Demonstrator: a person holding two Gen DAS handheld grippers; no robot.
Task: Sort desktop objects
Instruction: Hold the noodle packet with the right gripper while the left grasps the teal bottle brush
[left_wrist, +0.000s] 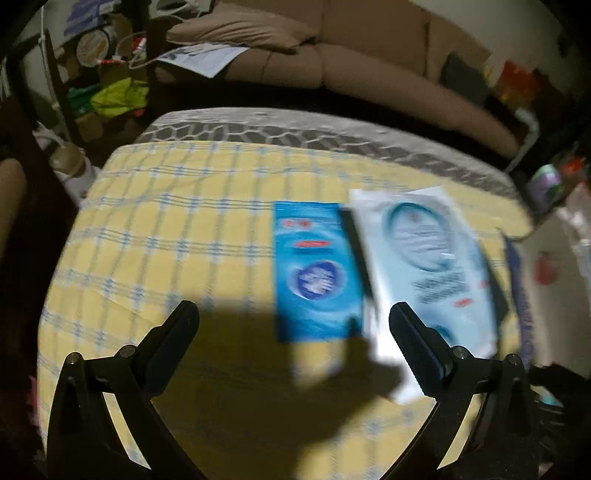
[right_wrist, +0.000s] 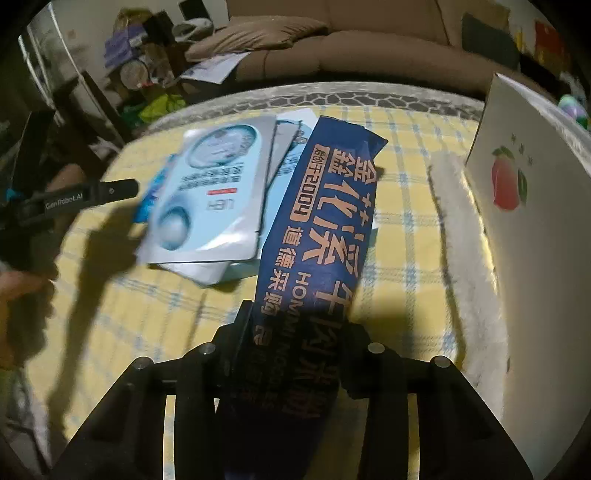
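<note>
My right gripper (right_wrist: 301, 321) is shut on a long dark blue packet (right_wrist: 325, 229) with orange lettering; its fingers press the packet's two sides near the lower end. The packet's far end lies over a stack of pale blue-and-silver sachets (right_wrist: 218, 192). In the left wrist view a small bright blue sachet (left_wrist: 317, 273) lies beside the top pale sachet (left_wrist: 428, 266) on the yellow checked cloth (left_wrist: 166, 221). My left gripper (left_wrist: 294, 308) hangs open above the cloth, the blue sachet's near end between its fingertips, untouched. One of its fingers (right_wrist: 110, 192) shows at the left of the right wrist view.
A tall white box with a peach print (right_wrist: 535, 221) stands at the right edge of the cloth. A brown sofa (left_wrist: 369, 55) runs behind the table. Cluttered shelves (left_wrist: 103, 74) stand at the back left. A hand (right_wrist: 22, 295) shows at the far left.
</note>
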